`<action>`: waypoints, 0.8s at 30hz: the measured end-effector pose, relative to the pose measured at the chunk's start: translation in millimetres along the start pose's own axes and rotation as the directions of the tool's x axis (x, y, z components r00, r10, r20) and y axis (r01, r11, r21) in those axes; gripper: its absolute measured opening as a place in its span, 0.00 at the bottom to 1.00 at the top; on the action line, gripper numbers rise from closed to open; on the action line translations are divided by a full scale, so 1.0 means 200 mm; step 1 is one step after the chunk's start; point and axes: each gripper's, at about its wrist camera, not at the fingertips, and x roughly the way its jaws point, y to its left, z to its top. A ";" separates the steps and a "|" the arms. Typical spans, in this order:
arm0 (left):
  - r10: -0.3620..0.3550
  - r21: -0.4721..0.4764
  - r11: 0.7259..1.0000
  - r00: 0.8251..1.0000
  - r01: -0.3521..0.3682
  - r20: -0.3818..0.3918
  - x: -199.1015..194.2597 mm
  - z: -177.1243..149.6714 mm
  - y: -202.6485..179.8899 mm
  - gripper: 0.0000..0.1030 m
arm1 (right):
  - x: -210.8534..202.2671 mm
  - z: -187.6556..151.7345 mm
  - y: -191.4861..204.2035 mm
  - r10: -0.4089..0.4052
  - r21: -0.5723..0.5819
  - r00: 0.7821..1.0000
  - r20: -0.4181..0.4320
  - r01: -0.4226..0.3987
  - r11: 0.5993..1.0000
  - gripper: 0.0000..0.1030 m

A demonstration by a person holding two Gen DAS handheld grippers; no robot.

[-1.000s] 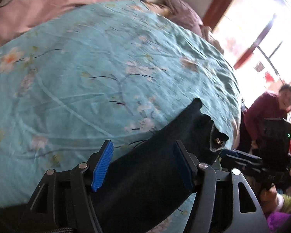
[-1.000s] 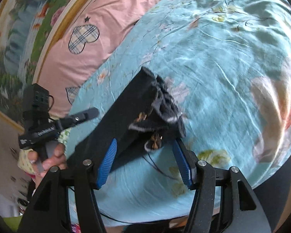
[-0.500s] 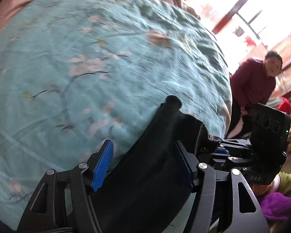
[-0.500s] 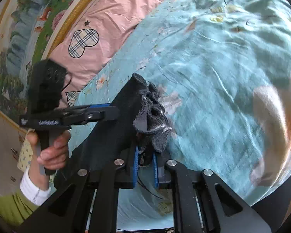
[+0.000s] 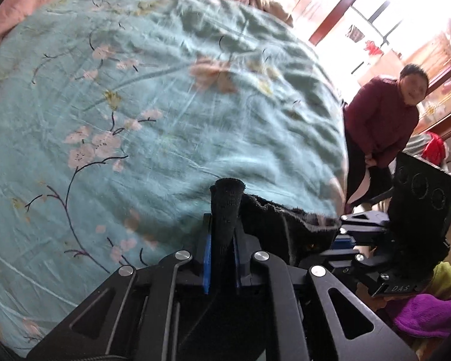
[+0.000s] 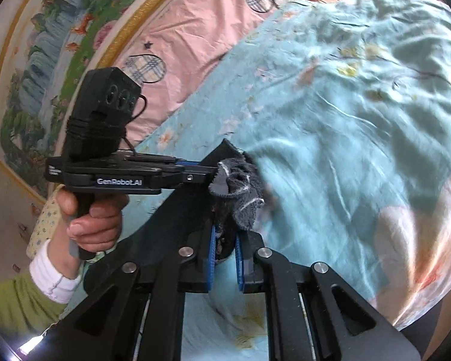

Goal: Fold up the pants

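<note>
Both tools now have cloth — grasp stage looks complete, folding proper not yet begun.

Left gripper (image 5: 221, 254): jaws have just been closing and now pinch a dark knit edge of the pants (image 5: 227, 207), a rolled tab of it standing up between the blue pads (image 5: 207, 255). From that pinch the fabric runs off to the gripper's right, toward the other tool.

Right gripper (image 6: 225, 258): pads drawn together on a bunched wad of dark cloth with a grey fuzzy lining showing just ahead of the fingertips. The left tool sits just to its left, level and side-on, its tips meeting the same bunch; the hand (image 6: 90, 216) around its grip is in view, white cuff and green sleeve below.

Pants: gathered and partly raised off the teal floral bedspread (image 5: 165, 105) at the held end; the rest trails down and back beneath both tools, mostly hidden. Which end is held — waist or hem — I cannot tell.

Judgement: early. No crease or doubled layer is visible on the bed. Still to do: spread the garment flat, lay leg on leg, fold lengthwise, smooth.

Bystander in a maroon top (image 5: 381, 126) stands beyond the bed's far edge, well clear.
</note>
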 end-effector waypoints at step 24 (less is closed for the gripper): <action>0.065 -0.158 0.987 0.922 -0.004 0.382 -0.73 -0.61 0.10 0.09 | 0.18 -0.02 0.56 0.423 -0.132 0.895 -0.141 -0.440 0.888 0.12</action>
